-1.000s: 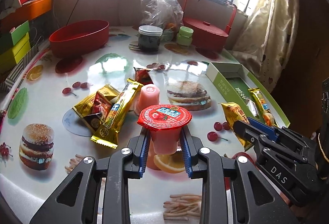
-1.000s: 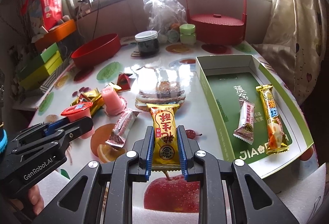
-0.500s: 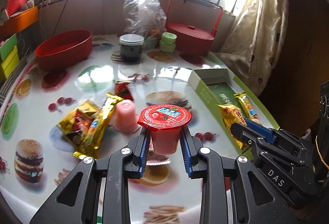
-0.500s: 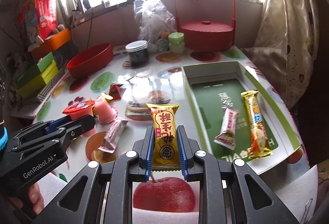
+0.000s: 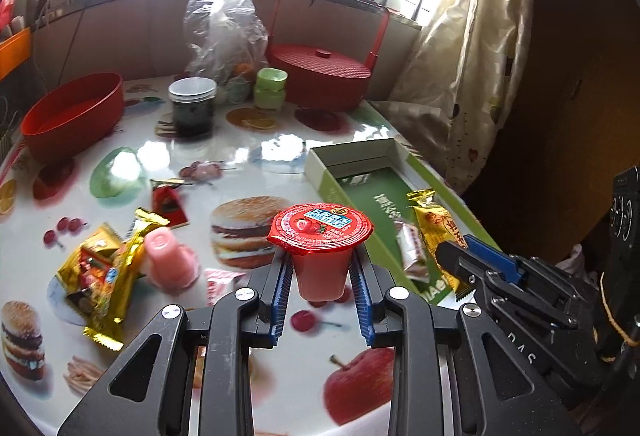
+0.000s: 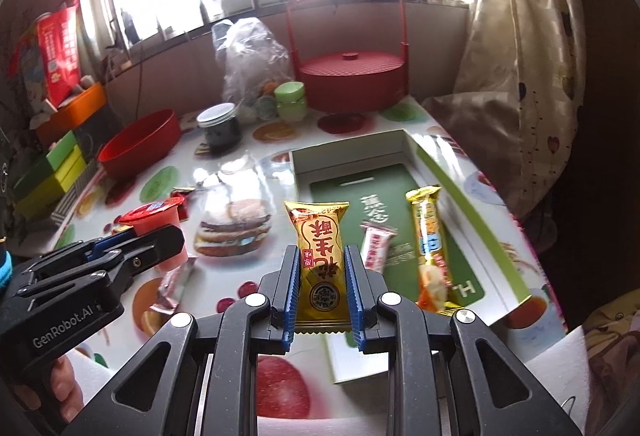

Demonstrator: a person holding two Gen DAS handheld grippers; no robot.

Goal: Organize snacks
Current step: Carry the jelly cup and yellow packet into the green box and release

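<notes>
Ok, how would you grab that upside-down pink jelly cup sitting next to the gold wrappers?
Grip the pink jelly cup around its tapered body, coming down from above with one finger on each side. It stands upside down on its wide lid, so the narrower base points up. Keep off the gold wrappers lying close beside it.

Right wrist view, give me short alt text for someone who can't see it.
The right tongs grip a gold snack packet upright beside an open green box already holding two wrapped snacks. At left, the left tongs hold a red-lidded jelly cup above a food-print tablecloth.
</notes>
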